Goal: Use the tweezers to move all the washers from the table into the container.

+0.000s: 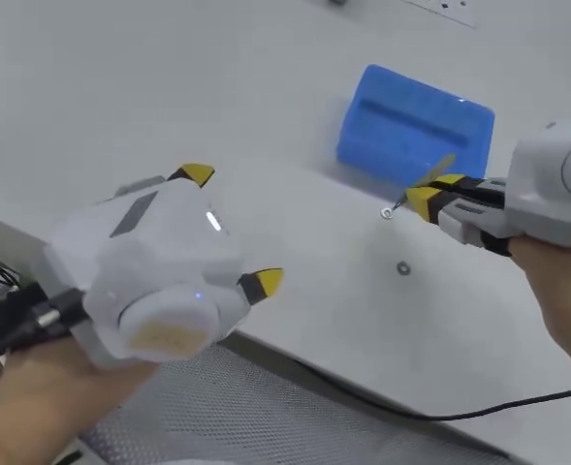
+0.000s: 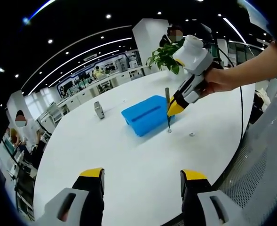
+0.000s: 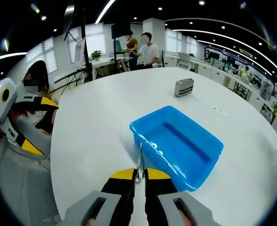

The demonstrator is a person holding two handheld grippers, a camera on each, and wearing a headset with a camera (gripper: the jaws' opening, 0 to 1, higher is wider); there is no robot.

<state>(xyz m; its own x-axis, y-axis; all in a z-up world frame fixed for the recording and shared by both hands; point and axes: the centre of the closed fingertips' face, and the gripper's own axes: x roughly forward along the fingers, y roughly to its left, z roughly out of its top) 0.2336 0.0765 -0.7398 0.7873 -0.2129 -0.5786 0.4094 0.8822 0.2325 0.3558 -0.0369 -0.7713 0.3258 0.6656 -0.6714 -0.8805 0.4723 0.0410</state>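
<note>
Washer [image 1: 388, 212] touches our tweezers [image 3: 139, 162] tip; right fingers [image 1: 426, 200] squeeze the tweezers, left fingers [image 1: 264, 282] wide apart. Next we lift it into the container [image 1: 416, 131].

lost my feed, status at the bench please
Left claw open, empty. Right claw shut on tweezers, tip at one washer by the container. Second washer loose on table. Nothing in the way.

Two washers [image 1: 403, 268], one container [image 1: 416, 131], one tweezers [image 2: 169, 121]
</note>
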